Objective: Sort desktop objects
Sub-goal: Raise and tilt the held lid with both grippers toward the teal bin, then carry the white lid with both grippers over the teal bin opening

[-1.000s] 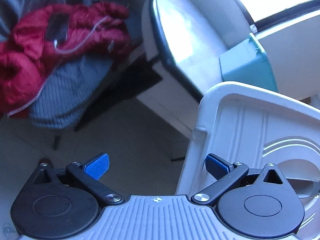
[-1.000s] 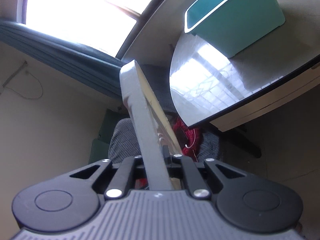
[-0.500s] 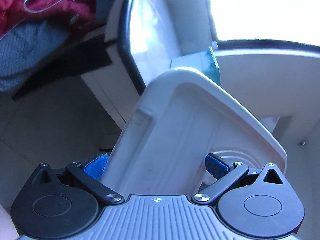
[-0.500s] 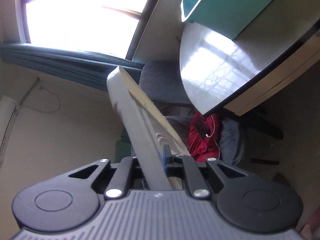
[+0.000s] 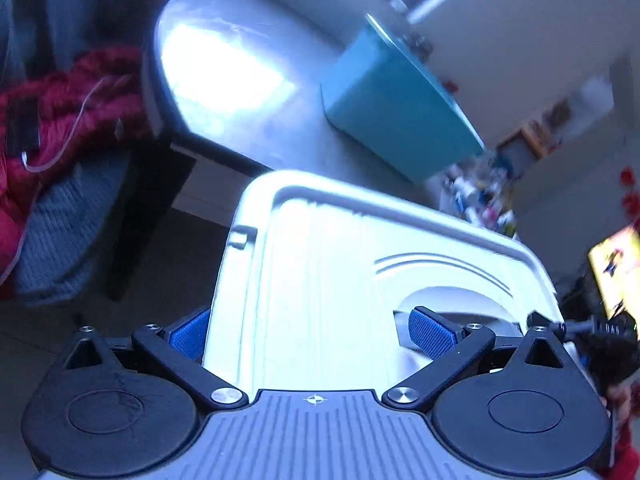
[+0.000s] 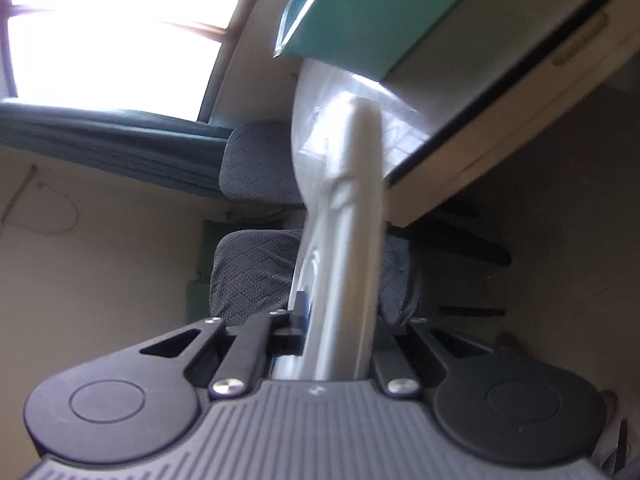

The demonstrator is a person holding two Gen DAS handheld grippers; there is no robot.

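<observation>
A white plastic lid (image 5: 328, 280) with moulded ribs fills the lower middle of the left wrist view. My right gripper (image 6: 336, 320) is shut on its edge, and the lid (image 6: 352, 216) rises edge-on from the jaws. My left gripper (image 5: 312, 332) is open; its blue pads (image 5: 430, 334) sit either side of the lid's near part, one behind it, without clamping it. A teal storage bin (image 5: 392, 116) stands on the glossy desk (image 5: 256, 92) beyond the lid. It also shows in the right wrist view (image 6: 376, 12).
A chair (image 5: 52, 216) with a red jacket (image 5: 60, 120) stands left of the desk. Small clutter (image 5: 480, 196) lies on the desk's far right. The right wrist view shows the desk edge (image 6: 500, 136), grey chair backs (image 6: 256, 268) and a bright window (image 6: 112, 28).
Both grippers and the lid have swung, so the desk and teal bin now sit higher and more central. The right gripper keeps its hold; the left stays open.
</observation>
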